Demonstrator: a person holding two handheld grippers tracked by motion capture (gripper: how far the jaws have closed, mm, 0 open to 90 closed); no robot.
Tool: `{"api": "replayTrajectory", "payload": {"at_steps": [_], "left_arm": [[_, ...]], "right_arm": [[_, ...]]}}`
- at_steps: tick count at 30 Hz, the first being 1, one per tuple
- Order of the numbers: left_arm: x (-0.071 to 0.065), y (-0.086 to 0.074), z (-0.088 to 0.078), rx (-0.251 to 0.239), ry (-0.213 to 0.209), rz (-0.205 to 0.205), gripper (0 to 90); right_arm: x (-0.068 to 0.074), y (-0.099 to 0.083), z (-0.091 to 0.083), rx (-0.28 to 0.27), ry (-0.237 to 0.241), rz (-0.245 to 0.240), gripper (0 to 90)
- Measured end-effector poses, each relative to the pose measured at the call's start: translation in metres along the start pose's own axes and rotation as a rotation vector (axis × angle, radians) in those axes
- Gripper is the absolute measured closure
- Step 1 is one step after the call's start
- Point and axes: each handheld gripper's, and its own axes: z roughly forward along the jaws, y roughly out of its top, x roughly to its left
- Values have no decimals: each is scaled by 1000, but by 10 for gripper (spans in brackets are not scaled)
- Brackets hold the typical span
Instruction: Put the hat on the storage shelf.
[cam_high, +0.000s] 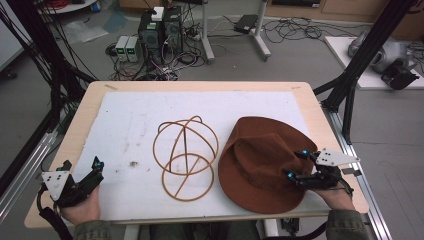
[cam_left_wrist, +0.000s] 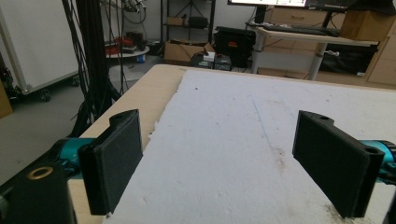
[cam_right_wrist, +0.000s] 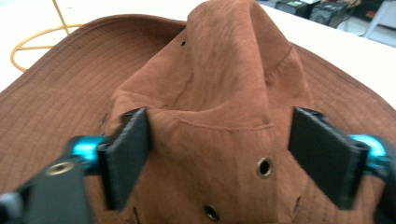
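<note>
High view: we see the brown hat (cam_high: 262, 160) near right on the surface (cam_high: 125, 125); right tool (cam_high: 300, 165) straddles its crown, jaws unclenched; left tool (cam_high: 95, 170) released, near left.

Pale wooden table (cam_high: 84, 112) under white sheet (cam_high: 130, 120), bearing brown hat (cam_high: 260, 160) and wire stand (cam_high: 185, 157).
</note>
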Motion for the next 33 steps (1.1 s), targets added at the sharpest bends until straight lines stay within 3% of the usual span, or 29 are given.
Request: {"api": "replayTrajectory", "payload": {"at_steps": [5,8,9,10,19,25,26,33], "left_arm": [[0,0,0,0,-2,0,163],[-1,0,1,0,-4,0,163],[-1,0,1,0,-4,0,163],[-1,0,1,1,-6,1,163],[-1,0,1,-2,-8,1,163],[0,1,0,-4,-10,-2,163],[0,1,0,-3,-7,-2,163],[0,0,1,3,-3,-2,163]], "right_arm": [[-1,1,2,50,10,62,516],[-1,3,3,85,18,61,784],[-1,3,3,85,18,61,784],[-1,3,3,102,8,62,844],[0,3,0,71,8,66,872],[-1,1,-4,15,18,112,872],[0,1,-7,-10,16,138,871],[0,2,-17,-121,-27,204,870]]}}
